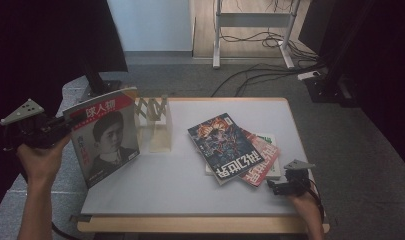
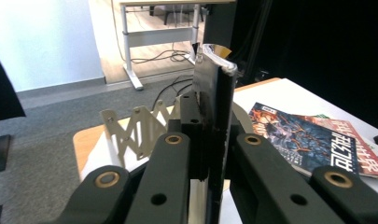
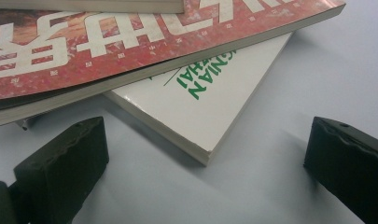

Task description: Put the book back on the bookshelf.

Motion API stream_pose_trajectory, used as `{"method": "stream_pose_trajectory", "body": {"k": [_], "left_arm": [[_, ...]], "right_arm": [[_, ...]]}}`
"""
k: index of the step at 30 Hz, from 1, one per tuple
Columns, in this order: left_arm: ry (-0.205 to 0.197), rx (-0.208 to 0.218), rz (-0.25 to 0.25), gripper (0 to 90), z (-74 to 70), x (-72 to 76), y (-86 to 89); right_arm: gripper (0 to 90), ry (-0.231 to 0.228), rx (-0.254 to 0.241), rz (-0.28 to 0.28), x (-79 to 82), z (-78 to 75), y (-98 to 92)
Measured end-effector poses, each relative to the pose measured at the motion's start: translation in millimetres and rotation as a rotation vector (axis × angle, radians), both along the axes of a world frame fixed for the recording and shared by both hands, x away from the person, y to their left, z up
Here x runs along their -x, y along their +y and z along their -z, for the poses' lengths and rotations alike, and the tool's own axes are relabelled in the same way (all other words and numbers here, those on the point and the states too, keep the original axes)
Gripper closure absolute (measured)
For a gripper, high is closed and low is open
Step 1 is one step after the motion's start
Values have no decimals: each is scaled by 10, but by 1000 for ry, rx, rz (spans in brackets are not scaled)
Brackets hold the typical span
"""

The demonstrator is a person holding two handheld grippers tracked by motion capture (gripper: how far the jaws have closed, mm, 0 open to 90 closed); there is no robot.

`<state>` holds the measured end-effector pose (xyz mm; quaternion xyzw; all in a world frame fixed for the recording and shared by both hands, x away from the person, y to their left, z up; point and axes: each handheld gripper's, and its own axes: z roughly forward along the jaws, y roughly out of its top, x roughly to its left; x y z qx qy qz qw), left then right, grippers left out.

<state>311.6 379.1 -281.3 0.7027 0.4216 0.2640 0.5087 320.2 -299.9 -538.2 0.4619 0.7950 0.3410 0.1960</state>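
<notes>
Upright magazine in the left gripper's hold

Now the left gripper [image 1: 65, 125] clamps the edge of a red-topped magazine with a portrait cover [image 1: 106, 137], holding it upright over the white table's [image 1: 180, 185] left end, just beside a cream wooden folding rack [image 1: 156, 122]. Meanwhile the right gripper [image 3: 200, 154] rests on the table, jaws apart, near a white book with green lettering [image 3: 196, 107] under a red magazine [image 3: 107, 51].

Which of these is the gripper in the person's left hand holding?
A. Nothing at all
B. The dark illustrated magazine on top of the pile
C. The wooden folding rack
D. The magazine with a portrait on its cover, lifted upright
D: the left gripper is clamped on the edge of the portrait magazine, which stands upright at the table's left side, and the left gripper view shows that edge pinched between the jaws.
</notes>
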Motion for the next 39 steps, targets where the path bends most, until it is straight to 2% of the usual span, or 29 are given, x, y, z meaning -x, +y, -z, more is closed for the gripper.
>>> {"method": "stream_pose_trajectory", "body": {"k": [7,18,39], "left_arm": [[8,3,-44,869,39,-46,89],[10,0,-87,869,87,-214,63],[-7,18,-123,868,103,-546,-80]], "right_arm": [[0,0,0,0,0,0,0],[0,0,0,0,0,0,0],[0,0,-1,-1,-1,0,-1]]}}
